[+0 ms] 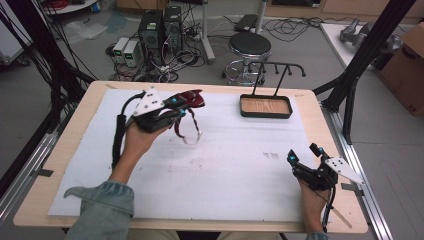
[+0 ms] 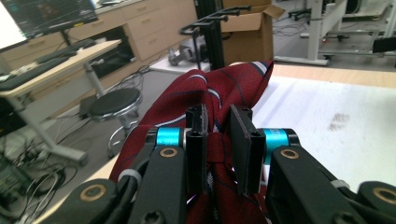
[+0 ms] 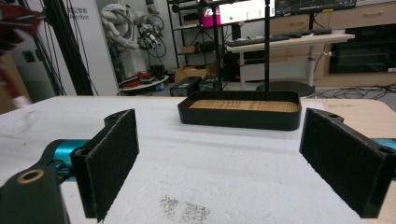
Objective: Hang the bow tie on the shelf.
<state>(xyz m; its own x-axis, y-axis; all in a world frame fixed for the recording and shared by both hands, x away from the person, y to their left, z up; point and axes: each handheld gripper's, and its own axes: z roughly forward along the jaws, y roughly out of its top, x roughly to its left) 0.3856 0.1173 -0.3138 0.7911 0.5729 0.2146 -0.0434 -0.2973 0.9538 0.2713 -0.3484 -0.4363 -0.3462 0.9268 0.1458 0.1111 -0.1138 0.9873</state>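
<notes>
Dark red striped silk, a necktie [image 1: 190, 102], is bunched between the pads of our left gripper [image 1: 179, 107], whose jaws are clamped on it, and lifted clear of the white table cover [image 1: 225, 165]. Its tail loops down beneath the gripper. We take the black hook rack with its wooden-floored tray [image 1: 265, 106] as our landmark: the necktie hangs well to the rack's left, the left gripper pointing toward it. Our right gripper [image 1: 304, 155] rests nearer us than the rack, jaws wide apart, empty.
</notes>
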